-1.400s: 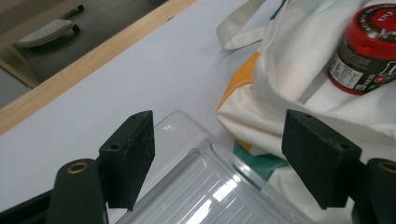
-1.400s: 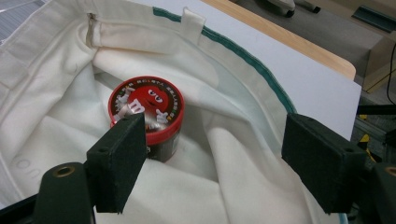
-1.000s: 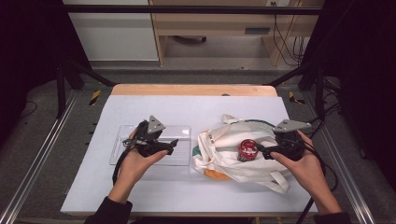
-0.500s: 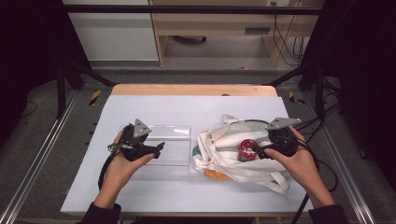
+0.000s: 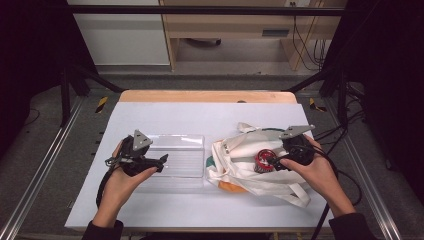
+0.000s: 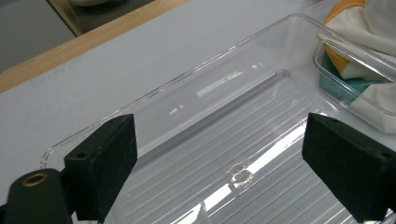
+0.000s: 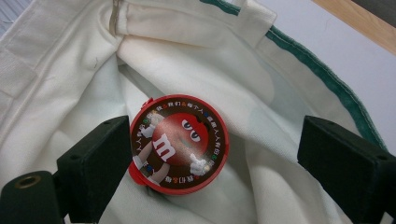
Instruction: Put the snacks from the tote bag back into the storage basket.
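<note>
Here, at left, the left gripper (image 5: 159, 161) hovers over the near-left end of the clear tray (image 5: 192, 142), jaws wide apart and having just been opening, with nothing between them; the left gripper view shows the ribbed tray (image 6: 261, 116) floor bare. The tray lies on the white table (image 5: 200, 117), just beside the cloth bag (image 5: 240, 155). At right, the right gripper (image 5: 276, 161) reaches into the bag's mouth, jaws apart and having just been opening. The red candy tub (image 5: 263, 160) lies in the bag's folds; in the right gripper view the tub (image 7: 178, 144) lies between the jaws, close against the left one, unclamped, on the bag (image 7: 65, 70) fabric. Judged stage: early. The work appears to be emptying the bag into the tray; nothing is in the tray yet. Remaining: close on the tub, lift it clear, set it in the tray.
</note>
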### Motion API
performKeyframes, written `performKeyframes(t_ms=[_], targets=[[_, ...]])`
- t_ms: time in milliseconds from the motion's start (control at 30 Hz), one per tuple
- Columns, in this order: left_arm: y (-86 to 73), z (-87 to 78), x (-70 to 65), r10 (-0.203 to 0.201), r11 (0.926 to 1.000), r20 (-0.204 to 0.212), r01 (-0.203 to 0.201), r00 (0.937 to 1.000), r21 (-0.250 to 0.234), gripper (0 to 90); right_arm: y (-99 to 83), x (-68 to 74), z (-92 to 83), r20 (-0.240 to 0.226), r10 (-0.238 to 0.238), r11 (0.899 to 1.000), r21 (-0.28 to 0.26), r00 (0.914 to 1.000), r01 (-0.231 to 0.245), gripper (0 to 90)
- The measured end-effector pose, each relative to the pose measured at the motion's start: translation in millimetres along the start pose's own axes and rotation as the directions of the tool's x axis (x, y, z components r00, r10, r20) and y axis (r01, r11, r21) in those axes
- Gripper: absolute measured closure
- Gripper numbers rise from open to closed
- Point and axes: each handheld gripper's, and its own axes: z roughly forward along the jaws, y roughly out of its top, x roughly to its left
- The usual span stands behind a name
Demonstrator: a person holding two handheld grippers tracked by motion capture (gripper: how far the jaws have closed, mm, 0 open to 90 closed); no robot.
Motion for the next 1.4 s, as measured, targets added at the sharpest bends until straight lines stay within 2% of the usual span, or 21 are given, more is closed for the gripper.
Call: performKeyframes(t_ms=[200, 567, 667, 900, 1133, 1400], targets=[[-0.2, -3.7, 3.8, -0.015, 0.9998, -0.004, 0.015, 0.9999, -0.011, 10.1, 1.7, 0.3, 0.4, -0.008, -0.003, 1.000, 0.013, 1.0000, 0.003, 11.2], [-2.3, -3.9, 6.8, -0.017, 0.9998, -0.004, 0.017, 0.9998, -0.009, 10.1, 9.1, 5.4, 10.6, -0.085, -0.069, 0.995, 0.066, 0.9940, 0.075, 12.1], [-2.5, -4.6, 7.3, -0.021, 0.9997, -0.003, 0.021, 0.9998, -0.011, 10.2, 11.1, 6.3, 14.3, -0.091, -0.080, 0.993, 0.076, 0.9926, 0.087, 12.1], [-4.0, -3.8, 9.2, -0.020, 0.9998, -0.006, 0.020, 0.9998, -0.002, 10.2, 9.8, 9.4, 23.1, -0.120, -0.112, 0.981, 0.142, 0.9865, 0.129, 12.1], [-4.5, -3.5, 10.0, -0.020, 0.9998, -0.005, 0.020, 0.9998, 0.001, 10.2, 7.5, 5.2, 29.1, -0.124, -0.116, 0.977, 0.167, 0.9856, 0.135, 12.8], [-4.9, -2.8, 9.0, -0.021, 0.9998, -0.006, 0.021, 0.9998, 0.001, 10.3, 7.8, 5.8, 36.1, -0.148, -0.120, 0.970, 0.195, 0.9816, 0.148, 15.0]])
